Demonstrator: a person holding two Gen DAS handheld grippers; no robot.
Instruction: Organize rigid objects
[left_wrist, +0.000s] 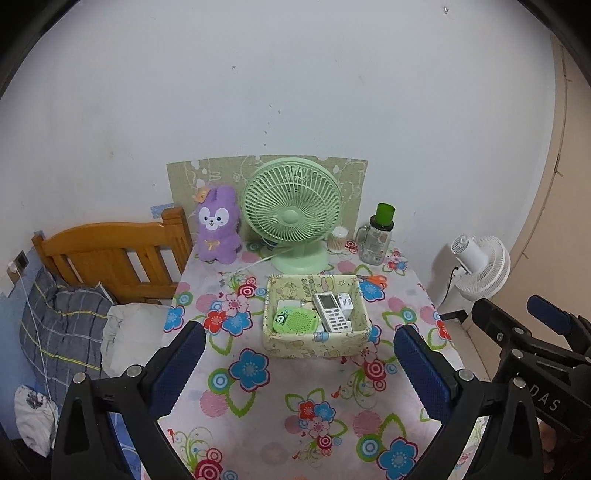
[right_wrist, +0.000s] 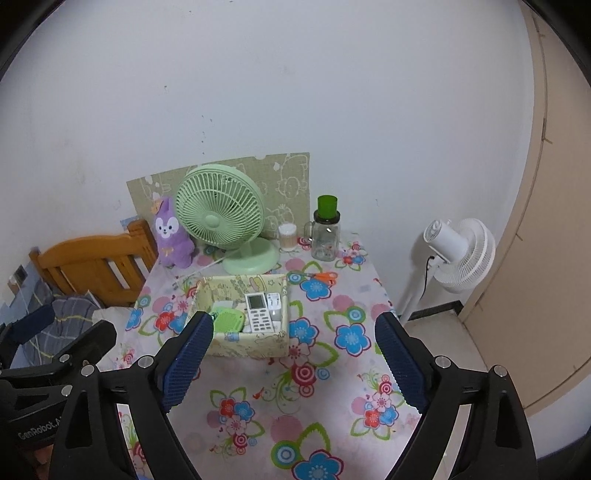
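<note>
Two tools hang over the near edge of the counter (left_wrist: 332, 424), and both are spread wide with nothing between their pads: your left tool (left_wrist: 299, 369) and your right tool (right_wrist: 295, 354) each frame the cloth storage box (left_wrist: 316, 341) from above.

That box sits mid-counter and already holds the white remote (left_wrist: 332, 312), which lies lengthwise with a white plug adapter (left_wrist: 345, 302) beside it on the right and a green perforated gadget (left_wrist: 295, 321) on the left. Judging from this, most of the sorting looks done. You still have the orange-handled scissors (right_wrist: 314, 276) lying loose on the cloth just behind the box's right corner, well apart from either tool.

If you go for the scissors, watch these things:

- The box walls look soft, so a tool brushing them on the way past may fold a side in or shove the whole box.
- The scissors lie flat on the cloth; a shallow pinch could slip off the blades or drag the cloth up with them.
- The glass jar (right_wrist: 325, 236) with the green cup on top stands near the scissors, behind them. A wide-open tool swinging in from the right could knock it over.
- The green desk fan (right_wrist: 221, 210) has a white cord trailing across the counter towards the box; a finger could snag it.
</note>
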